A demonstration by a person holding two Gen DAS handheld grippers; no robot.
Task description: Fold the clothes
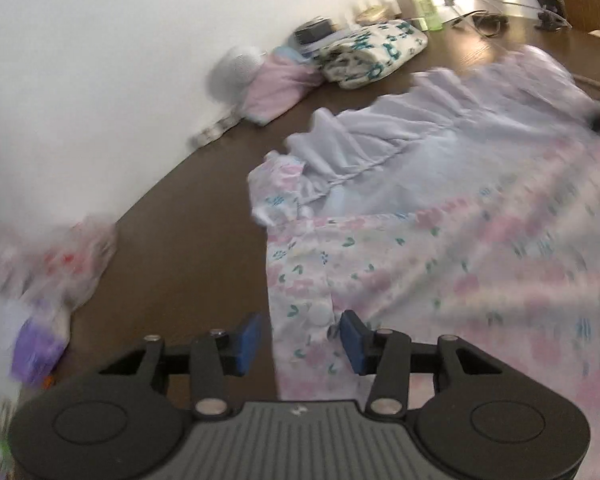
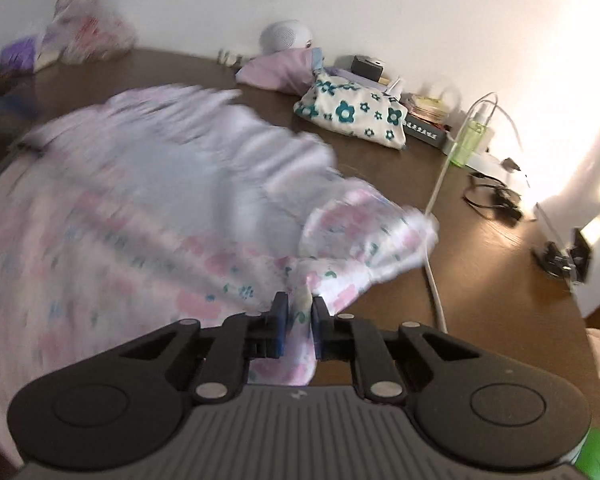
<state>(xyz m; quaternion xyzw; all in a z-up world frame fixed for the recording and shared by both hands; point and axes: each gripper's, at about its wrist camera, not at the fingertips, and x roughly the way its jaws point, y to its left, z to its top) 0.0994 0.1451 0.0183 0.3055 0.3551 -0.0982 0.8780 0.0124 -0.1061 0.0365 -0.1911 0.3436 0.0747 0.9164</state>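
Left hand-held gripper (image 1: 300, 334) stands partly spread, its blue pads either side of the garment's (image 1: 440, 216) buttoned edge at the lower middle of its view, not pressing it. Right hand-held gripper (image 2: 299, 322) is nearly pressed together, pinching a bunched fold of the garment (image 2: 140, 208). Both tilt downward. Soft, floral cloth with a ruffled lilac part lies across the dark wooden counter (image 1: 188, 216).

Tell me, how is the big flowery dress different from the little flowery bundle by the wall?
The dress lies spread out wide, while the bundle is folded small. The dress has pale pink flowers; the bundle has bold teal ones. The right gripper pinches the dress; nothing touches the bundle. Both sit on the brown table.
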